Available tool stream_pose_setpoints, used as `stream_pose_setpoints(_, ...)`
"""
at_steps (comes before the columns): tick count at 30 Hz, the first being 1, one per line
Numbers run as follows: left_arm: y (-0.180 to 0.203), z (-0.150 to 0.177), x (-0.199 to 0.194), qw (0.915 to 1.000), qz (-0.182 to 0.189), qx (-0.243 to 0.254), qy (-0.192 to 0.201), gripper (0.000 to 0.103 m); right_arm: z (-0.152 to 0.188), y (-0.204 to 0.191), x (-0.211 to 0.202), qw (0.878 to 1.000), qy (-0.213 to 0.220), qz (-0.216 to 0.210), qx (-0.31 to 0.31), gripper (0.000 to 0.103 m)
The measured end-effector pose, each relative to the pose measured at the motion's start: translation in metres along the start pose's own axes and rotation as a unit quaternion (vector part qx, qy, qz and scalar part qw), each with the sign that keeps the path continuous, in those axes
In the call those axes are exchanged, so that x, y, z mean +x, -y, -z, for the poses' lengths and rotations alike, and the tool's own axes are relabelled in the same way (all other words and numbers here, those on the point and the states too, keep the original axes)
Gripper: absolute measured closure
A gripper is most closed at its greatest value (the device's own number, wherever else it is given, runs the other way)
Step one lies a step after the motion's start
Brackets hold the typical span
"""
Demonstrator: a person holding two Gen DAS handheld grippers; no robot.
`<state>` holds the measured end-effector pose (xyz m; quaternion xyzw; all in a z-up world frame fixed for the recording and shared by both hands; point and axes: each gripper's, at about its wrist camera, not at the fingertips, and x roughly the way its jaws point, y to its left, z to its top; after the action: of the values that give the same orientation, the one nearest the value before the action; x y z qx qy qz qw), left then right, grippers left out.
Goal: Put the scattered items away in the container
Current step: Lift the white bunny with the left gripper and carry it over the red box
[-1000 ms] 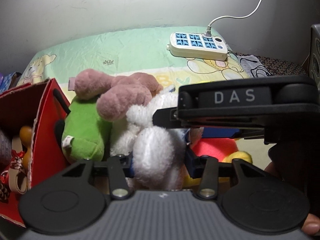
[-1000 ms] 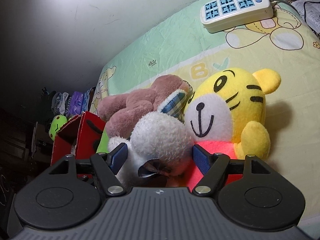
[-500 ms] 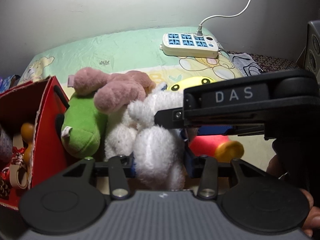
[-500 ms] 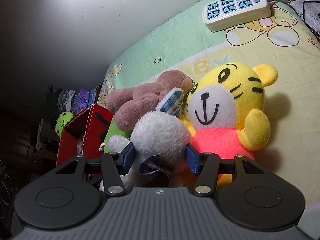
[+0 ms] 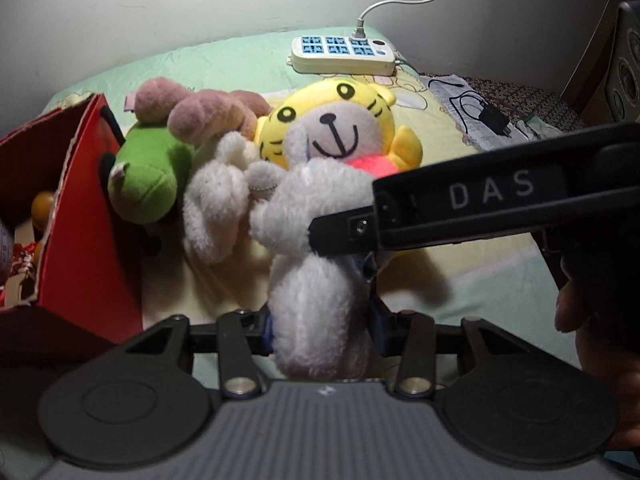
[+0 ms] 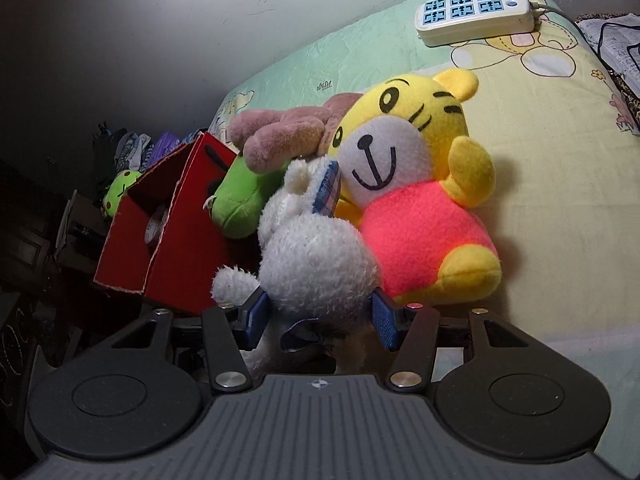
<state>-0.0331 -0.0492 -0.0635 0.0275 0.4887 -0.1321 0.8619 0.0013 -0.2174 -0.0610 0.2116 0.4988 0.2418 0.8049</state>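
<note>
A white plush rabbit [image 5: 316,292] is held by both grippers. My left gripper [image 5: 324,328] is shut on its lower body. My right gripper [image 6: 316,316] is shut on its round white head [image 6: 316,264]; that gripper's black body crosses the left wrist view [image 5: 480,204]. A yellow tiger plush in a pink shirt [image 6: 416,184] sits on the bed right behind the rabbit. A green plush [image 5: 148,184] and a brown plush [image 5: 208,112] lie beside it. The red cardboard box [image 5: 84,216], the container, stands open at the left with small items inside.
A white power strip with blue sockets [image 5: 344,54] lies at the back of the bed, its cord running up the wall. A black charger and cable [image 5: 488,114] rest on printed cloth at the right. The wall is close behind.
Both grippers have risen and drawn back with the white rabbit, lifting it off the tiger. The tiger's face and body now show fully.
</note>
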Motion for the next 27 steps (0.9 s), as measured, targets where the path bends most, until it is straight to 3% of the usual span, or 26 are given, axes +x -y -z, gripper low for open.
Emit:
stream_pose_setpoints(10, -0.002, 0.013, -0.011, 0.9999, 0.010, 0.004, 0.005, 0.059, 0.013, -0.006, -0.007, 1.000, 0.014, -0.015, -0.002, 0.047)
stream_pose_setpoints(18, -0.012, 0.011, -0.046, 0.9987, 0.003, 0.021, 0.046, 0.059, 0.012, -0.031, -0.019, 0.997, 0.061, -0.044, -0.010, 0.047)
stream_pose_setpoints(27, -0.058, -0.005, -0.082, 0.9933, 0.016, 0.046, 0.104, 0.059, 0.006, -0.087, -0.018, 0.990, 0.133, -0.042, -0.026, 0.047)
